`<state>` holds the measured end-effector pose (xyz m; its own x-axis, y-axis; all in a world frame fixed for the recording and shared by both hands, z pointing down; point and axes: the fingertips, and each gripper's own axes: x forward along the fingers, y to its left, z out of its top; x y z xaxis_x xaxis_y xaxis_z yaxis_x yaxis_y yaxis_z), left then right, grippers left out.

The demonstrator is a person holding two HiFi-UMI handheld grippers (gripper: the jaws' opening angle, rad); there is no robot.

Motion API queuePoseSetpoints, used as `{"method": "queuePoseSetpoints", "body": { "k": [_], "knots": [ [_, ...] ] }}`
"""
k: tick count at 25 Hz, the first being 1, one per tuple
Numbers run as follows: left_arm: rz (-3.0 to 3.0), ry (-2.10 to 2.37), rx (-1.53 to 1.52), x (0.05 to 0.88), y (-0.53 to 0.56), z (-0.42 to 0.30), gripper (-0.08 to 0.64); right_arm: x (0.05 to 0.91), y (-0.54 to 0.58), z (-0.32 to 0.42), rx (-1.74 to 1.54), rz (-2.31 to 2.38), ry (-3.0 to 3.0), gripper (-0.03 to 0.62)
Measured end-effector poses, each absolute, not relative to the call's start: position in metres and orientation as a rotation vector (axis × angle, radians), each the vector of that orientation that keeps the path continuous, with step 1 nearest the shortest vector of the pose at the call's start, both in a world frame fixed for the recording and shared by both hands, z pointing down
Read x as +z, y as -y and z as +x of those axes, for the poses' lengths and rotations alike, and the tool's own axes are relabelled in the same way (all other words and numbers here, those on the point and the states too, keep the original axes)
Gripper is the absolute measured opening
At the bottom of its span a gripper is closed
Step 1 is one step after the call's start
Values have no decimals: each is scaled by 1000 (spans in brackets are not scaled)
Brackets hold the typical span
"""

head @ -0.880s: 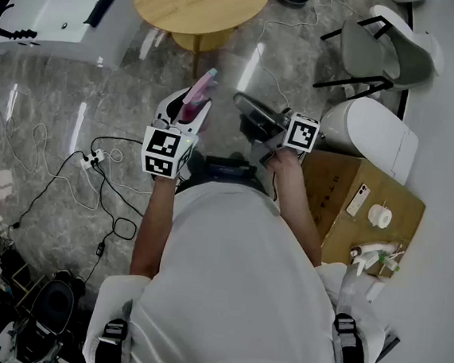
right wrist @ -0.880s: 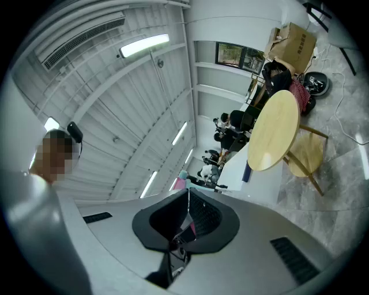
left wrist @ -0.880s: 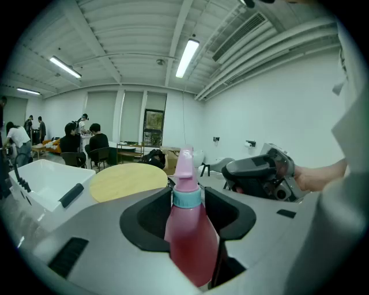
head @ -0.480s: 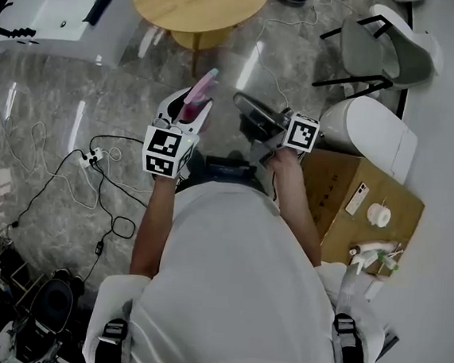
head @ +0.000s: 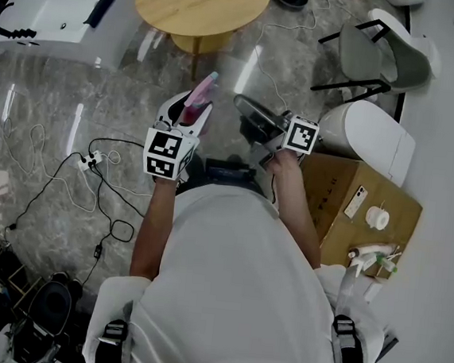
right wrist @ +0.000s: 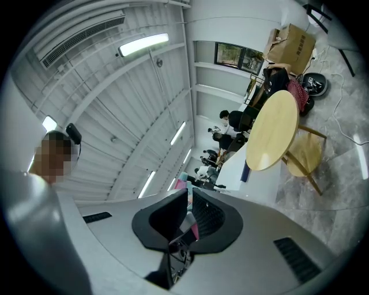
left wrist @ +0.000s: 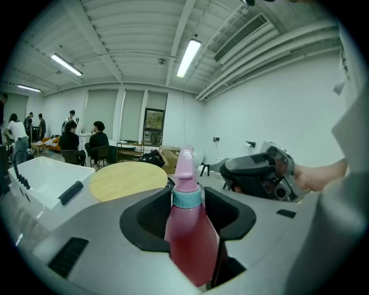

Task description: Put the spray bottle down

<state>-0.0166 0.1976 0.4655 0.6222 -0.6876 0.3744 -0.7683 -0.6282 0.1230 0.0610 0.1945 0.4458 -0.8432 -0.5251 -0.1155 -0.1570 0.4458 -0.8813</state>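
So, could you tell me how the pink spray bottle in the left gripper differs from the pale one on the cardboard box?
Colour: the pink spray bottle is red-pink with a teal collar; the pale spray bottle is whitish with a green part. Pose: the pink one is clamped in the left gripper; the pale one lies on its side on the cardboard box. Both have spray heads.

Cables (head: 93, 160), round table (head: 200, 3) on marble floor (head: 52, 88)
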Motion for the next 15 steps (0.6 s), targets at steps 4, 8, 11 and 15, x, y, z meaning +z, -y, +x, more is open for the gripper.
{"method": "queuePoseSetpoints", "body": {
  "k": [4,8,11,15],
  "knots": [
    [2570,1185,420,469,-197,-25,184,447,-194,53,-1364,-577,-2332,20],
    [2564,1182,406,470,-196,-37,184,447,-193,40,-1366,-588,-2342,18],
    [2560,1178,399,471,-193,-46,184,445,-191,30,-1359,-596,-2354,20],
    [2553,1165,396,476,-189,-62,184,448,-186,17,-1363,-618,-2351,20]
  ]
}}
